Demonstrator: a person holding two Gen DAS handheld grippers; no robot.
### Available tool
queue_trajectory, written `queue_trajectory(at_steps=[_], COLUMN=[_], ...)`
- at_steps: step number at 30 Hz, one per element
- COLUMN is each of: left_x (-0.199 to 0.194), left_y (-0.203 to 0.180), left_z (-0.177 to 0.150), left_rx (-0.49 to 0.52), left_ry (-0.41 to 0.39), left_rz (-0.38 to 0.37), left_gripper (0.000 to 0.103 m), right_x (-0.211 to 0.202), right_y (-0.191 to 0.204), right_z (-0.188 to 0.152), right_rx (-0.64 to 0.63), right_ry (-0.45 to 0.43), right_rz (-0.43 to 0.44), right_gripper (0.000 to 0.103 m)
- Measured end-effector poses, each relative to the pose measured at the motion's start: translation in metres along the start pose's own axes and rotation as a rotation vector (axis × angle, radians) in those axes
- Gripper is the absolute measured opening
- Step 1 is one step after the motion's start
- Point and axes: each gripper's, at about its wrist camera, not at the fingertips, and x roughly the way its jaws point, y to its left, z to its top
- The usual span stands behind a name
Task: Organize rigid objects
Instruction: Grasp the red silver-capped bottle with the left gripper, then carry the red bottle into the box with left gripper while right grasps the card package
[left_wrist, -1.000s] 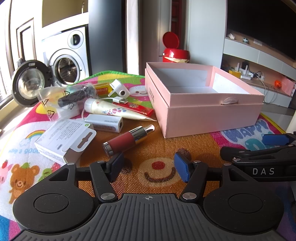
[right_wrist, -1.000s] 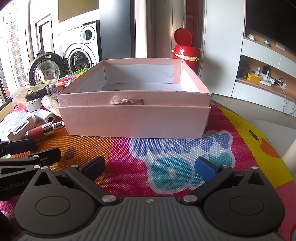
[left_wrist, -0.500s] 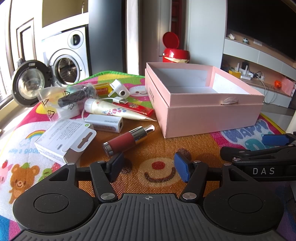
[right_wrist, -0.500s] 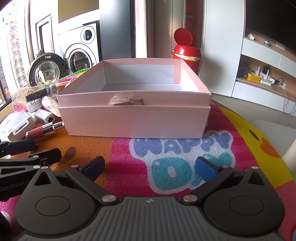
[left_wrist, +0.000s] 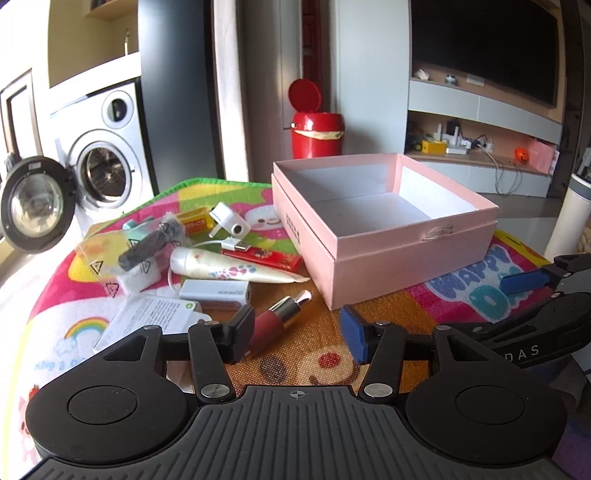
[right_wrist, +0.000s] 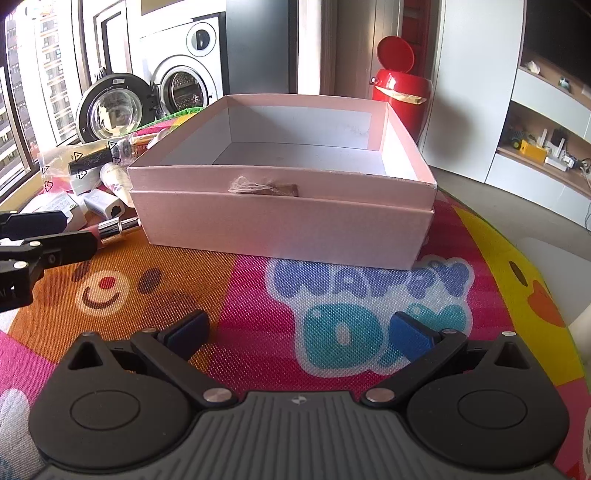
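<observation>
Just ahead of the left gripper, a red lip-gloss tube lies beside its left finger. Both grippers gape, empty; the right gripper faces the pink box.

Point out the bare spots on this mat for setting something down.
Free: the mat between the pink box and right hand-held gripper; inside the box too. Crowded: left of the box, around the cream tube and red lipstick.
</observation>
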Motion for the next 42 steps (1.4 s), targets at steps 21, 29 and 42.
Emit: queue_trajectory(at_steps=[21,29,42], left_x=[0.044,-0.031,-0.097], left_y=[0.015,0.033,0.128], left_z=[0.002,-0.035,-0.055], left_rx=[0.014,-0.112,-0.289], left_ry=[0.121,-0.016,-0.128], left_rz=[-0.074,-0.141,0.114], left_gripper=[0.025,0.024,0.024], right_x=[-0.004,-0.027,0.002], right_y=[-0.003,0.021,0.187], right_z=[-0.005,-0.009,0.067], right_rx=[-0.007,-0.153,-0.595], right_ry=[-0.021,-0.116,-0.25], right_rz=[0.015,0.131,0.471], right_gripper=[0.103,0.095,0.095])
